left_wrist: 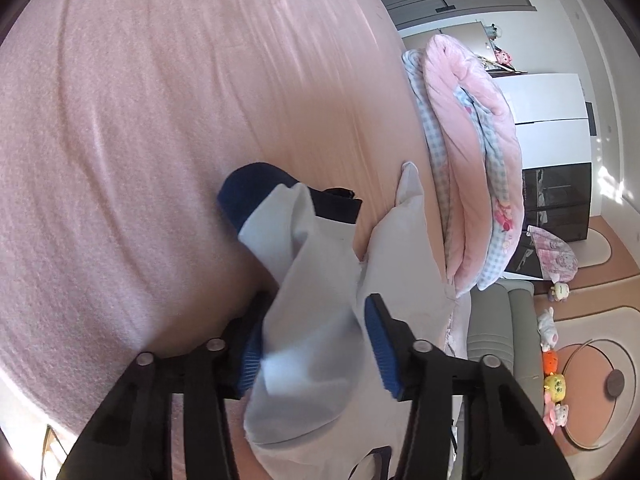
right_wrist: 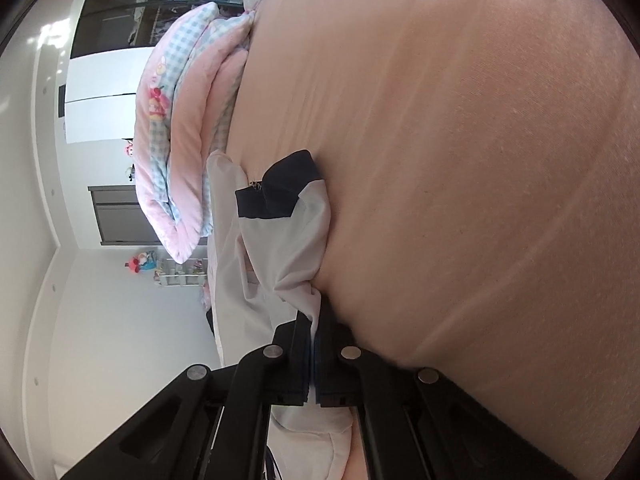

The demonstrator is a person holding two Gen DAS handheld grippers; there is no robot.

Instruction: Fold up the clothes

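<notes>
Left claw [left_wrist: 320, 344]: jaws parted — white fabric of the jacket [left_wrist: 316, 320] passes between the blue pads [left_wrist: 380, 344], not pinched.
Right claw [right_wrist: 314, 360]: clenched on a fold of the same jacket.
Jacket: white with navy collar [right_wrist: 280, 192] — lifted just above the pink bed sheet [right_wrist: 460, 160].
Folded quilt [left_wrist: 472, 152]: pink and blue check, beside the jacket on the bed.

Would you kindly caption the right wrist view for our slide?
Right gripper shut on white garment beside pink bed sheet.
</notes>
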